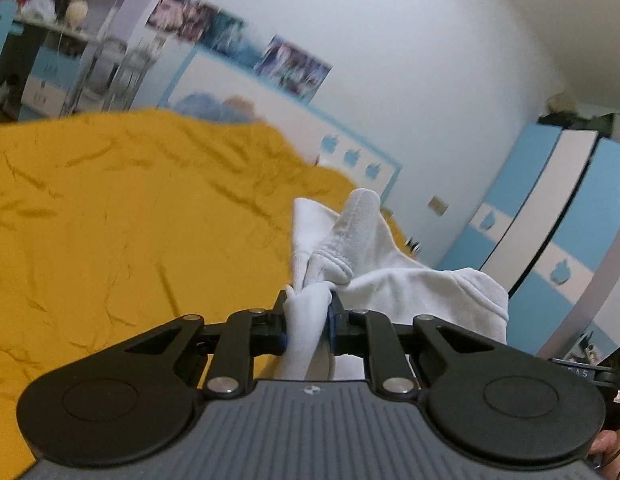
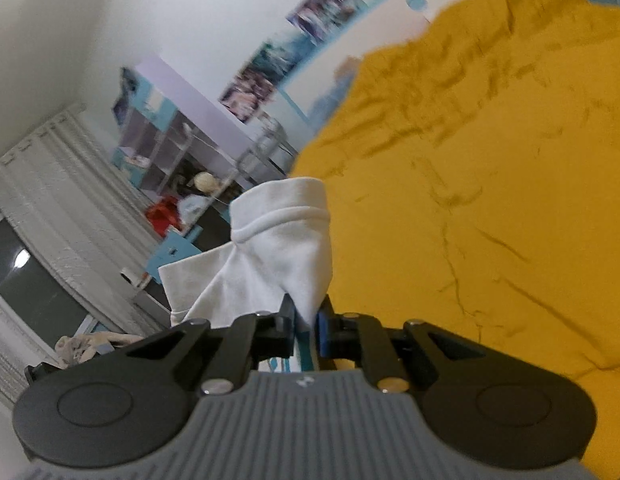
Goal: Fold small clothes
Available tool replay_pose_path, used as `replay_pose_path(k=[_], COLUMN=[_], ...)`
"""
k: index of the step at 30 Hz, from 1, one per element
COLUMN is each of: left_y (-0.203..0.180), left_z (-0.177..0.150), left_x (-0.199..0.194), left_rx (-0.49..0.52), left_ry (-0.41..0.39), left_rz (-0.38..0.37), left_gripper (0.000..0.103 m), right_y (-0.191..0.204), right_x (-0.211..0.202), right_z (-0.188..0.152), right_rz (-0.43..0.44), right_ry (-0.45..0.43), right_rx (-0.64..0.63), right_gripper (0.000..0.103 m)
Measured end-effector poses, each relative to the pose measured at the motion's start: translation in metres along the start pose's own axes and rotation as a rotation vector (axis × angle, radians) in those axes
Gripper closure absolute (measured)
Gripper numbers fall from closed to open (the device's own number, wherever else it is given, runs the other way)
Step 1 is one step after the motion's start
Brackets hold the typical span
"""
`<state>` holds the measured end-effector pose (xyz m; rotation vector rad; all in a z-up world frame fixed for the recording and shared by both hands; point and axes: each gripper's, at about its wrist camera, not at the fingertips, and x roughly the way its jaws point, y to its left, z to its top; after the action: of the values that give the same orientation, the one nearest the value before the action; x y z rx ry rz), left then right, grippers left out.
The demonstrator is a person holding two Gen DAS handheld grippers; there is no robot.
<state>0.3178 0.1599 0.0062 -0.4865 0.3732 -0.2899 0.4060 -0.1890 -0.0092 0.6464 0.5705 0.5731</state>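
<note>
A small white garment (image 1: pixel 374 264) with ribbed cuffs hangs in the air above the yellow bedspread (image 1: pixel 129 208). My left gripper (image 1: pixel 307 304) is shut on a bunched corner of it, and the cloth runs between the fingers and down below them. In the right wrist view my right gripper (image 2: pixel 305 314) is shut on another part of the same white garment (image 2: pixel 277 248), whose cuffed sleeve stands up beyond the fingertips. The bedspread (image 2: pixel 490 200) fills the right of that view. The stretch of cloth between the two grippers is hidden.
The bed has a white and blue headboard (image 1: pixel 310 136) against a white wall with posters (image 1: pixel 289 64). Blue and white wardrobe doors (image 1: pixel 558 208) stand to the right. Cluttered shelves and a desk (image 2: pixel 169 160), white curtains (image 2: pixel 57 184) and a window lie beyond the bed's edge.
</note>
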Motion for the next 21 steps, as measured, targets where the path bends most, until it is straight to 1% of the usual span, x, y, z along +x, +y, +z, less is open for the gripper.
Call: replay_pose_path(k=[4, 7, 10, 13, 16, 19, 21], left_y=[-0.038, -0.064, -0.086, -0.101, -0.108, -0.104, -0.099], left_z=[0.0, -0.001, -0.005, -0.012, -0.02, -0.033, -0.043], left_x=[-0.044, -0.062, -0.081, -0.092, -0.094, -0.088, -0.083], left_rx=[0.028, 0.034, 0.044, 0.061, 0.045, 0.033, 0.037], left_ry=[-0.061, -0.098, -0.11, -0.083, -0.027, 0.019, 0.049], left_rz=[-0.051, -0.099, -0.145, -0.172, -0.191, -0.198, -0.187], left_gripper=[0.085, 0.085, 0.085, 0.085, 0.085, 0.085, 0.086], right_y=[0.033, 0.055, 0.069, 0.074, 0.071, 0.062, 0.05], right_x=[-0.059, -0.107, -0.15, -0.187, -0.222, -0.243, -0.241], right_z=[-0.003, -0.004, -0.009, -0.016, -0.028, -0.042, -0.049], right_rz=[0.025, 0.031, 0.014, -0.003, -0.02, -0.042, -0.071], right_ry=[-0.069, -0.115, -0.133, -0.141, -0.134, -0.123, -0.107], right_rx=[-0.058, -0.097, -0.102, -0.1, -0.077, -0.049, -0.033], right_gripper=[0.097, 0.097, 0.097, 0.097, 0.097, 0.097, 0.097])
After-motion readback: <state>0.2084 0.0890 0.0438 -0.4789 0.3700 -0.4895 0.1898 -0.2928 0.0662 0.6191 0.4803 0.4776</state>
